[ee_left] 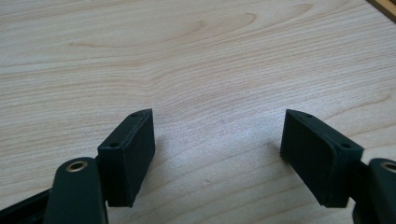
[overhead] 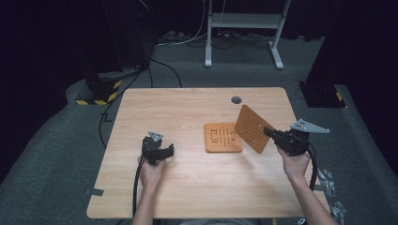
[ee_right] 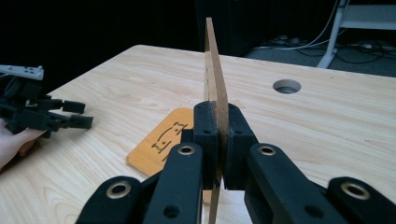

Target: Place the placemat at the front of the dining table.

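Two thin orange-brown boards with cut slots are in play. One board (overhead: 222, 138) lies flat near the middle of the wooden table (overhead: 187, 112). My right gripper (overhead: 270, 132) is shut on the second board (overhead: 252, 127), holding it lifted and tilted over the flat one's right edge. In the right gripper view this held board (ee_right: 214, 65) stands edge-on between the jaws, above the flat board (ee_right: 161, 140). My left gripper (overhead: 170, 151) rests low over bare table at the left, open; in its own view the left gripper (ee_left: 217, 140) has only wood grain between the jaws.
A round cable hole (overhead: 236, 100) is set in the table near its far edge. Beyond the table stand a white desk frame (overhead: 244, 21) and floor cables (overhead: 187, 37). Small metal parts (overhead: 331, 187) lie on the carpet at the right.
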### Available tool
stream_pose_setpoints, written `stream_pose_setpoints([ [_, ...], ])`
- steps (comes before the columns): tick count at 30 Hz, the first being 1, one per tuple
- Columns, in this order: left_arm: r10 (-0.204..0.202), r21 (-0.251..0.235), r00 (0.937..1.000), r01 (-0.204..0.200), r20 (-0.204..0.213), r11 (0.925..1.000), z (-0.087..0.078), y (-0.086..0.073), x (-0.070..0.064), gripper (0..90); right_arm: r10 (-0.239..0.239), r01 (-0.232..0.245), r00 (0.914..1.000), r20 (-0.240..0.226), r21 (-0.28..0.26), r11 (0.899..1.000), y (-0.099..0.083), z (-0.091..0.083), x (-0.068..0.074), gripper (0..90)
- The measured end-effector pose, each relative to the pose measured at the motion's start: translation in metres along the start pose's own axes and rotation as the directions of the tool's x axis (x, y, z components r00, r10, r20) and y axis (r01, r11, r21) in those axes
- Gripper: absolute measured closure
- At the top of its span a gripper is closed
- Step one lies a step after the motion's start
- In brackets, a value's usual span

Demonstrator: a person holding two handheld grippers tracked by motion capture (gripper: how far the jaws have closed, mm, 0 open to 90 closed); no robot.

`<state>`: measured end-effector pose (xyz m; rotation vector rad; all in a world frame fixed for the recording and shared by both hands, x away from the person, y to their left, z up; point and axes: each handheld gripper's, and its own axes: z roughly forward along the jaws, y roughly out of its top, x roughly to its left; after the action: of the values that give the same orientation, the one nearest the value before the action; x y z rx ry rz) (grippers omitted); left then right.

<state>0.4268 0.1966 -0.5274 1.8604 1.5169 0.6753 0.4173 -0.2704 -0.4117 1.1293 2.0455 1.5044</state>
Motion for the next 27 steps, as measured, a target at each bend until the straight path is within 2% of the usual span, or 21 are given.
stream_pose_setpoints([
  [4,0.002,-0.001,1.0,-0.002,0.0,1.0,0.0,0.0,0.0,26.3,0.017,-0.017,0.9997,0.019,-0.008,1.0,0.0,0.0,-0.007,86.5],
  [7,0.003,0.0,1.0,-0.003,0.0,1.0,0.0,0.0,0.0,26.3,0.022,-0.022,0.9985,0.051,-0.003,1.0,-0.001,0.001,-0.013,86.5],
  [14,0.001,0.0,1.0,-0.001,-0.001,1.0,0.0,0.0,0.0,26.3,0.059,-0.059,0.9918,0.113,-0.007,0.998,-0.004,0.003,-0.024,86.5],
  [22,0.001,0.0,1.0,-0.001,0.0,1.0,0.0,0.0,0.0,26.3,0.061,-0.063,0.9869,0.149,0.003,0.998,-0.004,0.006,-0.033,86.5],
  [27,0.002,-0.001,1.0,-0.002,0.0,1.0,0.0,0.0,0.0,26.3,0.086,-0.086,0.9802,0.179,-0.004,0.996,-0.005,0.009,-0.039,86.4],
])
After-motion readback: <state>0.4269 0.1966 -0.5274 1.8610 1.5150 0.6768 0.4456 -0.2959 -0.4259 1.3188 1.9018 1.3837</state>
